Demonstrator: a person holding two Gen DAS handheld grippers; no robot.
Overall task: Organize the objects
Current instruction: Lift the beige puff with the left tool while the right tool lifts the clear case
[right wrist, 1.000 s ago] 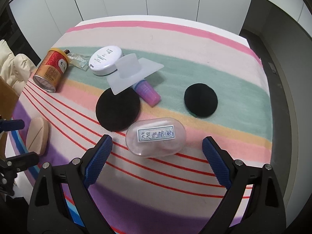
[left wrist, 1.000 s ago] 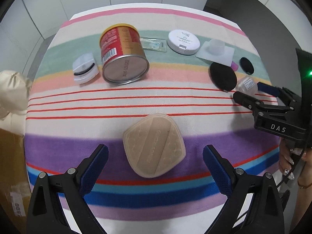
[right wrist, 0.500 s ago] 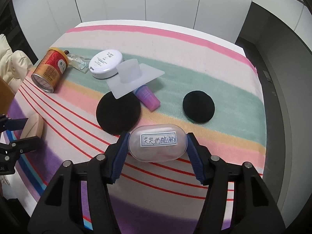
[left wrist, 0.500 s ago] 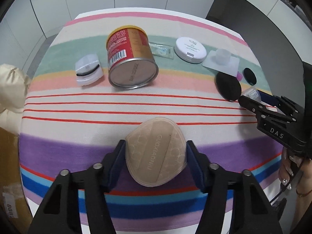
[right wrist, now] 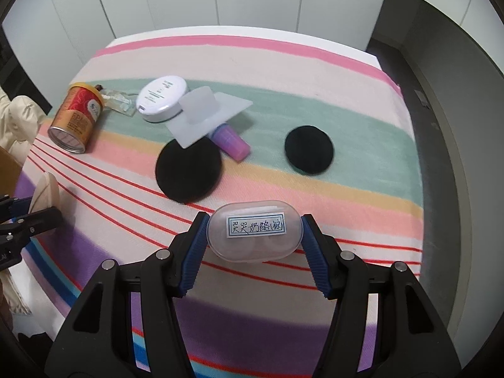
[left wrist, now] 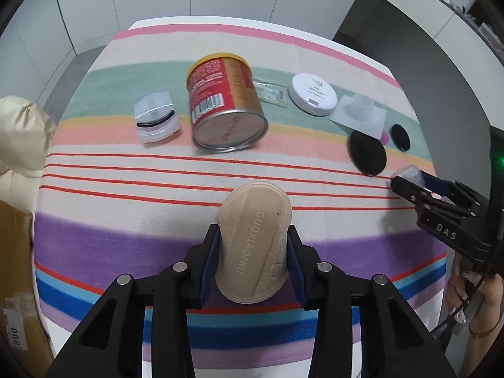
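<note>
A soft beige powder puff (left wrist: 255,261) is squeezed narrow between the blue pads of my left gripper (left wrist: 253,230), whose jaws are still closing on it above the purple stripe of the cloth. The same puff (right wrist: 44,192) shows at the left edge of the right wrist view. My right gripper (right wrist: 255,219) is shut on a clear oval case (right wrist: 255,239) with a handwritten label, held by its two ends over the red lines. In the left wrist view that gripper (left wrist: 409,182) appears at the right edge.
On the striped tablecloth (left wrist: 126,236) lie a red can on its side (left wrist: 225,107), a white clip case (left wrist: 156,121), a white compact (left wrist: 313,94), two black round pads (right wrist: 189,170) (right wrist: 308,149), a purple bottle (right wrist: 231,143) and a clear lid (right wrist: 204,110). A cardboard box (left wrist: 15,267) stands left.
Both grippers went from wide open to closed. The left one pinched the flat puff and squeezed it into a narrow curve. The right one clamped the clear case.
</note>
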